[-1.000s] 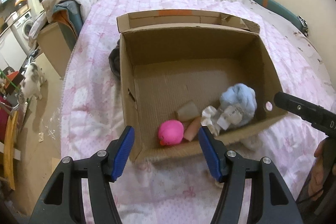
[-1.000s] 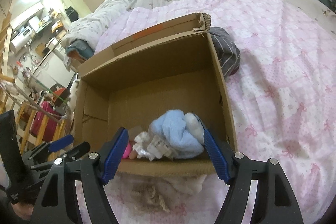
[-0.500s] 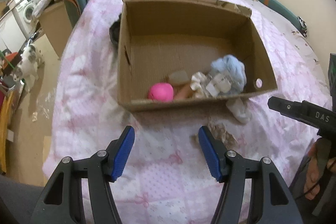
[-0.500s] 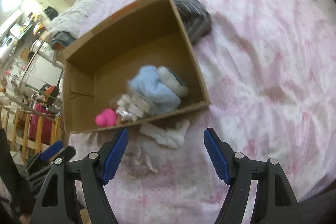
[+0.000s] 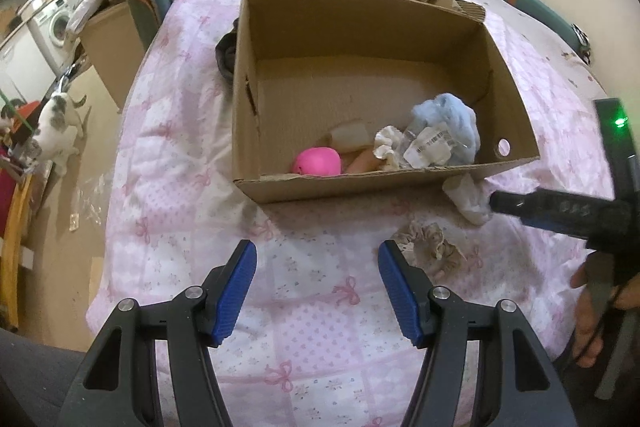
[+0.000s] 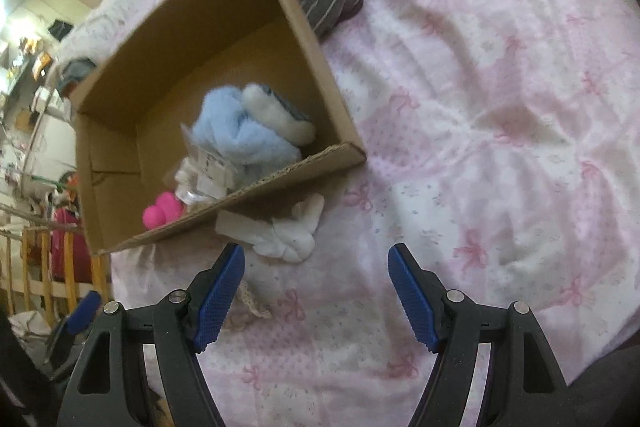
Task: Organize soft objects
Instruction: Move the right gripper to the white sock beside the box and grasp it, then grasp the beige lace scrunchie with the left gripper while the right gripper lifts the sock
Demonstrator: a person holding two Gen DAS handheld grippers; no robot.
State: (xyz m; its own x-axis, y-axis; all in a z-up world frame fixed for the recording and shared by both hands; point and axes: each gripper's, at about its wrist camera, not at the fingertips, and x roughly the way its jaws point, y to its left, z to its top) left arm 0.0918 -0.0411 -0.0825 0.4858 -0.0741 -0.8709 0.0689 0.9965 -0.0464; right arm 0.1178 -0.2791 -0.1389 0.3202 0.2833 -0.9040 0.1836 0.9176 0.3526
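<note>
Both grippers empty and spread: left gripper (image 5: 318, 263) above bare pink quilt (image 5: 168, 187), right gripper (image 6: 316, 267) also wide, nothing between the blue pads.

Still outside the cardboard box (image 5: 516, 99), on the quilt:
- white cloth (image 6: 286, 233), lying just against the near wall of the box, close to its right corner; just beyond the tip of the right gripper's left finger (image 6: 220, 291).
- beige frilly scrunchie (image 5: 434, 245), nearer than the white cloth, just right of the left gripper's right pad (image 5: 398, 295).

Already inside the box: pink ball (image 5: 318, 161), light blue plush piece (image 5: 448, 119), a packet with a label (image 5: 430, 143).

Step in hand, as judged: picking up the white cloth with the right gripper.

How to do well:
- Shift a little left and far, so that the thick middle of the cloth sits between the pads, not only an edge.
- Keep clear of the box wall; a push there probably slides the light box.
- Go low enough to catch the cloth, but not the quilt under it.
- Close fully, since soft cloth compresses much.
- Lift over the near wall, release above a free part of the floor.
- Leave the scrunchie for the left gripper.
</note>
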